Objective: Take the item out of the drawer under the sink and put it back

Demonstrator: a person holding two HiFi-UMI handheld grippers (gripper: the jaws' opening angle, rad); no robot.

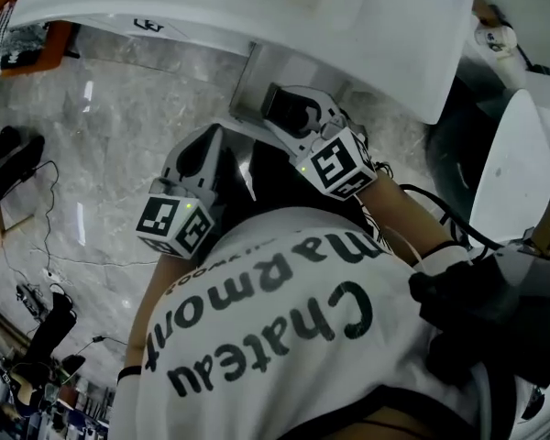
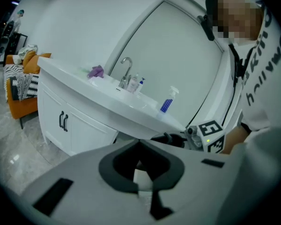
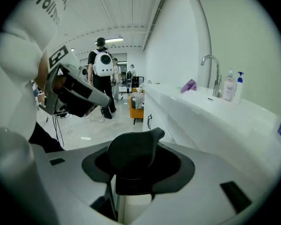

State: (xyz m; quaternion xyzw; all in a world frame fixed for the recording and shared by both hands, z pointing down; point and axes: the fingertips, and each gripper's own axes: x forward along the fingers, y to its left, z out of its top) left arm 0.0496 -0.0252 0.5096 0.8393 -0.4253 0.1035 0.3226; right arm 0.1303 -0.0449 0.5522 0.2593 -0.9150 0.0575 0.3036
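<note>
Fingers of the right gripper (image 3: 135,172) are clamping a dark rounded item (image 3: 130,151) between them; the left gripper (image 2: 140,165) is keeping its fingers closed and empty. I am judging that the smooth item risks slipping free, or knocking the sink surface (image 3: 215,111) just ahead.

Floor (image 1: 119,154): grey veined stone, polished, glossy highlights
Desk (image 2: 103,95): white, smooth, gloss finish
Tap (image 2: 127,68): bright chromed metal
Spray bottle (image 2: 166,104): clear plastic
Black item (image 3: 131,153): smooth, matt, plastic-like
Shirt (image 1: 284,337): white cloth, black print
Sofa (image 2: 25,86): orange cloth upholstery
</note>
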